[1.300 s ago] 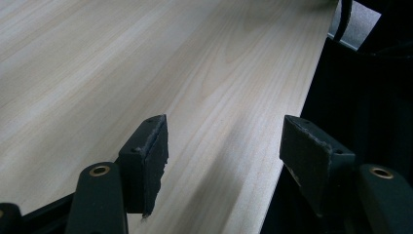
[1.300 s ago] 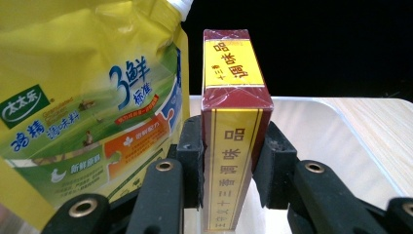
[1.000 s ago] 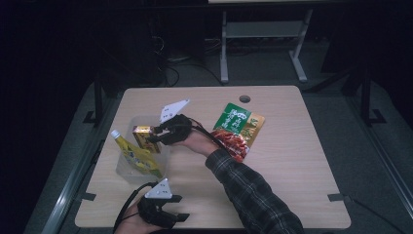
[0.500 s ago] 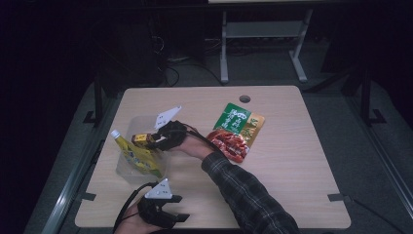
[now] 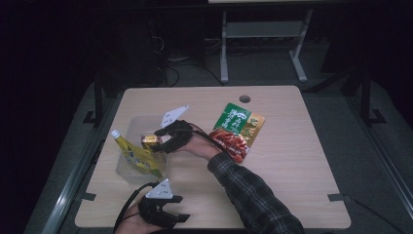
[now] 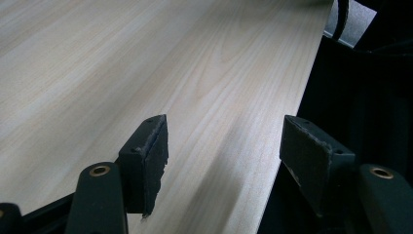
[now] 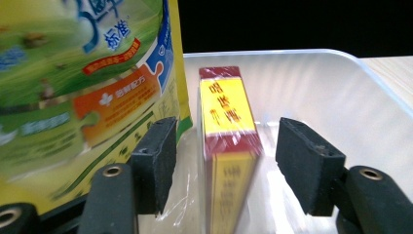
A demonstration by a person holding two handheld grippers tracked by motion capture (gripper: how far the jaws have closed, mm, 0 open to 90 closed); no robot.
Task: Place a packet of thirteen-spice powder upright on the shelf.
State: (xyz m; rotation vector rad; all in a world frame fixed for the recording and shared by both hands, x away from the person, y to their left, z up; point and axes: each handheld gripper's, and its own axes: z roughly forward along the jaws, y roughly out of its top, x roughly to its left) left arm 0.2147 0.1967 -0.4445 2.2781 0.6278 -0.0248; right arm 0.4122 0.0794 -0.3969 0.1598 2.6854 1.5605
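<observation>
The left tongs (image 6: 224,165) stand with their two black jaws wide apart and nothing between them. Beneath them runs the pale wood-grain tabletop (image 6: 146,63), its edge slanting from upper right down toward the right jaw. Past that edge all is dark, apart from a black cable (image 6: 339,19) near the top right corner.

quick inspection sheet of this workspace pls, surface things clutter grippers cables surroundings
surface: wooden table, cable hole near far edge
things: clear bin holding yellow pouch and small box; green-red packet flat on table
clutter: nothing seen
grippers: right hand-held gripper open, jaws either side of the box, not touching; left hand-held gripper open over bare table near front edge
cables: black cable trailing from left gripper
surroundings: dark room, metal stand behind table
</observation>
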